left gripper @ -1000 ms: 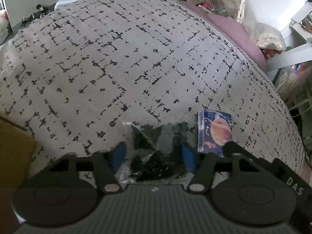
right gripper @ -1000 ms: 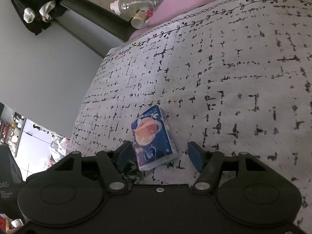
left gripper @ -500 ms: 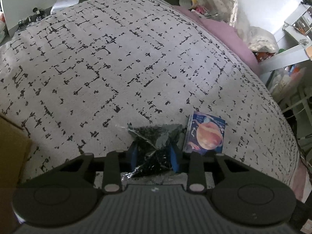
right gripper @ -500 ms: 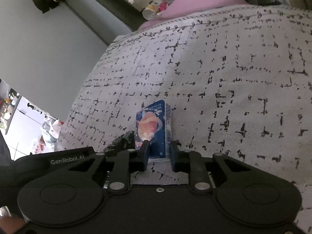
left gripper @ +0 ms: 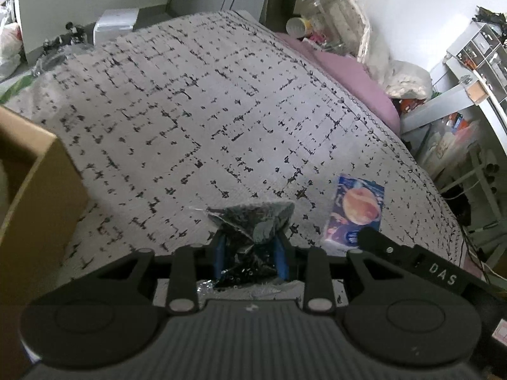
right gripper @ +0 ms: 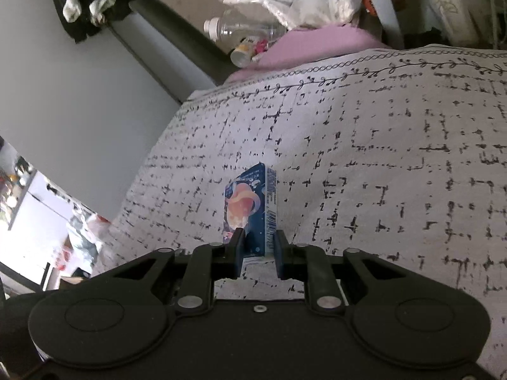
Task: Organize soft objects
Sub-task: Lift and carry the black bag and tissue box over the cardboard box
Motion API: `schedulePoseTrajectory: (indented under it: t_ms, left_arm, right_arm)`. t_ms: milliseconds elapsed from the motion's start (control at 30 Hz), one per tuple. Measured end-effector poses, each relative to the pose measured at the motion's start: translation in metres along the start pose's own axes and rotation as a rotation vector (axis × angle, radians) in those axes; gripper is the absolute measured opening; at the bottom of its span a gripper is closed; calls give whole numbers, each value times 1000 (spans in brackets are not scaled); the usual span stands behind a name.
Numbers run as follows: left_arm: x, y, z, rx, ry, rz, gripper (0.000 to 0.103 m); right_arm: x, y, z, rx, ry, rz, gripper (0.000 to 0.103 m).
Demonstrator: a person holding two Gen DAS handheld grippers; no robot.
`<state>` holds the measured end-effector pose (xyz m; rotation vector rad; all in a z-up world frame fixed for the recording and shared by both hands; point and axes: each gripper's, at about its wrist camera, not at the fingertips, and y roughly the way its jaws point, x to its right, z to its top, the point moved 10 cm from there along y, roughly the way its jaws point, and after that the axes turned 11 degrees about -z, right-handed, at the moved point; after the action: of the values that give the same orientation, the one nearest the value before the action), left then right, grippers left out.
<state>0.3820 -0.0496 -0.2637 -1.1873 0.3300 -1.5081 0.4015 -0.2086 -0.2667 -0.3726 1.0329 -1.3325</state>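
Left tongs: clamped on a crinkled clear plastic bag of black soft material; the blue fingers press it from both sides, and its top sticks out beyond the tips.
Black bag: held just over the bed, near the bed's closest edge in the left wrist view; whether its bottom touches the cover I cannot tell.
Right tongs: clamped on a small dark-blue tissue pack printed with an orange planet, gripped at its near end, the pack standing on edge with the barcode side facing right.
Tissue pack: in the left wrist view it is just right of the black bag, close to the bed's right edge, with a black finger of the right tongs at its near end.
Bed cover: a grey-white quilt with black broken-grid marks spreads under both items.
Box: an open brown cardboard box sits at the bed's left edge.
Far end: a pink pillow lies at the bed's far right corner, with a clear plastic bottle beyond it.
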Motion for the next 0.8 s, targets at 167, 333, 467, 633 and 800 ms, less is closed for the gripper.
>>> schedulePoseTrajectory:
  t_ms: [167,333,467,633,800]
  left_arm:
    - [8,-29,-2,38,2,-5,31]
    - [11,-60,-4,77,1,-11,31]
    - [10,-87,-4,113,-4,-19,31]
    - [5,-119,-5,152,-5,-26,31]
    - [1,-147,-10,183,3,-40,31]
  right_arm:
    - [0,-22,-7,10,-13,-2,19]
    - [-7,-54,-7,42,-12,15,19]
    - [-16,-79,-6,73,-23,31,19]
    - [-29,-106,-7,106,-48,41,19]
    - [-39,-130,-8,142,-67,39,19]
